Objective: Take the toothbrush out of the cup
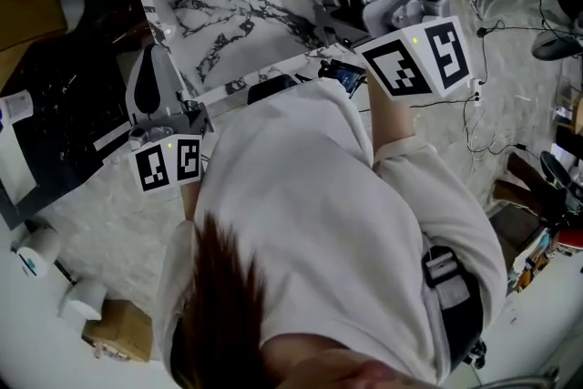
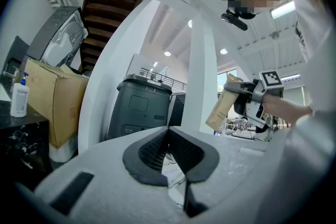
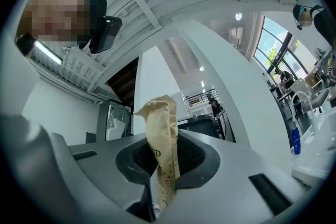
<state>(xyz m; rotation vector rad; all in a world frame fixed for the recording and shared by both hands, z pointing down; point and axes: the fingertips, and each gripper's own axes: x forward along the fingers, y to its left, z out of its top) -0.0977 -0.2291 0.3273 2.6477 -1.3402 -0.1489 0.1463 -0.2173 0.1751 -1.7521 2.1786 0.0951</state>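
Right gripper view
- Grip: I see the right gripper (image 3: 164, 183) with its jaws nearly together, pinched on the toothbrush (image 3: 163, 134). Only the toothbrush's tan paper wrap shows.
- Where it sits: its lower end is between the pads, and the rest stands clear above the jaws.
- Axis: the long axis is close to upright in this view, with the crumpled end on top.
- Around: a white pillar (image 3: 236, 86) rises behind it. A dark bin (image 3: 202, 124) is partly hidden by the wrap, and a blue bottle (image 3: 295, 140) stands far right.

Left gripper view
- Grip: the left gripper (image 2: 176, 162) has its jaws together and nothing between them.
- Toothbrush: it is well apart from these jaws, off to the right, sticking out of the right gripper's front.
- Axis: it stands steep, with the top leaning a little right.
- Holder: a hand (image 2: 286, 107) carries that gripper.
- Around: the bin stands in the middle with the pillar just beside it. A box (image 2: 55, 102) and a white bottle (image 2: 20, 98) are at the left.
- In the way: nothing lies between the two grippers.

Head view
- Layout: the person's white shirt (image 1: 319, 223) fills the centre. One marker cube shows on each side of it.
- Table: a marbled table (image 1: 219, 23) lies beyond the left gripper.
- Toothbrush: I cannot pick it out with certainty here.
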